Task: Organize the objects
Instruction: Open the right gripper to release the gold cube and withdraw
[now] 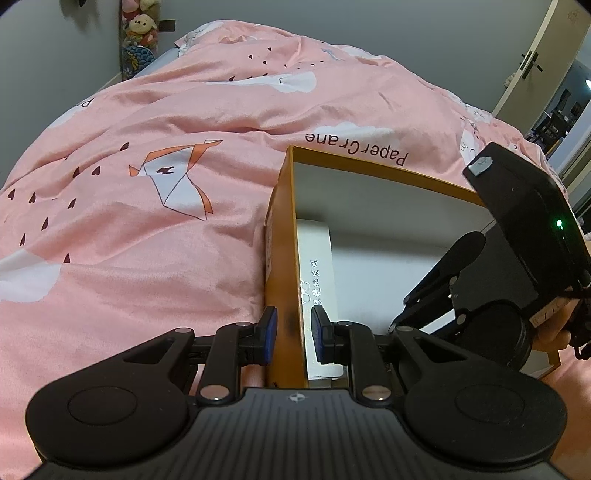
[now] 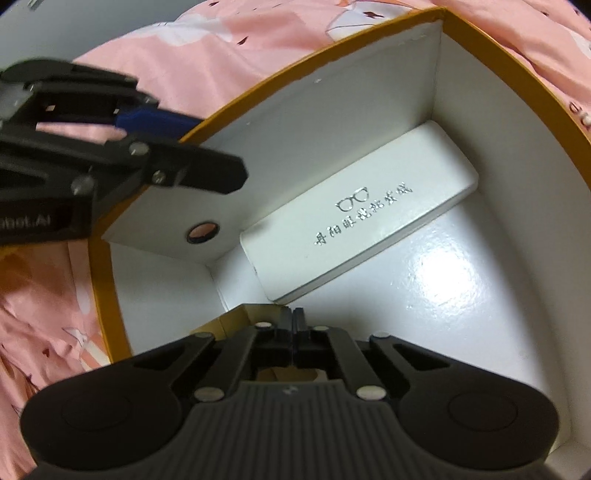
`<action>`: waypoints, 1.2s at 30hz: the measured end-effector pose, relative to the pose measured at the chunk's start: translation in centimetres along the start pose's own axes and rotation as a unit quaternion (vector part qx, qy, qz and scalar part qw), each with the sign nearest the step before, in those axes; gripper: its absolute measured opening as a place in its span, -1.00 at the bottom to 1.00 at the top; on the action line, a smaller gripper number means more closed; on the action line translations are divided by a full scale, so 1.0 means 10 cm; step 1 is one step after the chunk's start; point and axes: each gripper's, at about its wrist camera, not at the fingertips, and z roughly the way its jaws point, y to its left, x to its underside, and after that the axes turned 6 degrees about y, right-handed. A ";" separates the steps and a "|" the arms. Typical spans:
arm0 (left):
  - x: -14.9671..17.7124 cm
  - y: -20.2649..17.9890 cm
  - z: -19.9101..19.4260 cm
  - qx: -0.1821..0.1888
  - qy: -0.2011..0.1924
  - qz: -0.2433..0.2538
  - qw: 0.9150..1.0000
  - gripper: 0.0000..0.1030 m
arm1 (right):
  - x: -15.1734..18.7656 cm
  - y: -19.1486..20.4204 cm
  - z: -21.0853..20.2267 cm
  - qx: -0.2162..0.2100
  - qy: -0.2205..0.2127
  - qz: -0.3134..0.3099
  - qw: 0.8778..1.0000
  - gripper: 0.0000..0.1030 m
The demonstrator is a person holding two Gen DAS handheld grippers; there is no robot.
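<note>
An orange box (image 1: 282, 221) with a white inside lies open-topped on the bed. A white glasses case (image 2: 358, 221) rests flat on the box floor along its left wall; part of the glasses case (image 1: 316, 266) also shows in the left wrist view. My left gripper (image 1: 293, 334) is shut on the box's left wall, one blue pad (image 1: 269, 332) outside and one inside. The right wrist view catches the left gripper (image 2: 195, 144) straddling that wall. My right gripper (image 2: 293, 323) is shut, its fingers pinching the rim of the box's near wall (image 2: 243, 315). The right gripper (image 1: 406, 314) slants down into the box.
A pink printed duvet (image 1: 147, 184) surrounds the box on all sides. Soft toys (image 1: 140, 29) hang by the wall at the far left. A door (image 1: 535, 62) stands open at the far right. A round hole (image 2: 202, 232) pierces the box's left wall. A hand (image 1: 550, 334) holds the right gripper.
</note>
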 end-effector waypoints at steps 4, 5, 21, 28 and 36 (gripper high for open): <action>0.02 0.00 -0.03 0.001 -0.004 -0.004 1.000 -0.56 | 0.10 -0.06 -0.13 0.032 -0.017 0.024 0.999 -0.88; 0.03 -0.01 -0.03 0.002 -0.005 -0.003 1.000 -0.56 | 0.14 -0.08 -0.18 0.038 -0.022 0.030 0.999 -0.88; 0.09 -0.02 -0.05 0.002 -0.004 -0.011 1.000 -0.56 | 0.33 0.15 -0.04 0.011 -0.005 0.030 0.999 -0.96; 0.10 0.02 -0.07 0.004 -0.009 -0.016 1.000 -0.56 | 0.11 0.17 0.10 -0.019 -0.011 0.040 0.999 -0.96; 0.10 -0.05 -0.24 -0.008 -0.039 -0.005 0.999 -0.56 | 0.17 0.21 0.00 0.007 -0.018 0.052 0.998 -0.95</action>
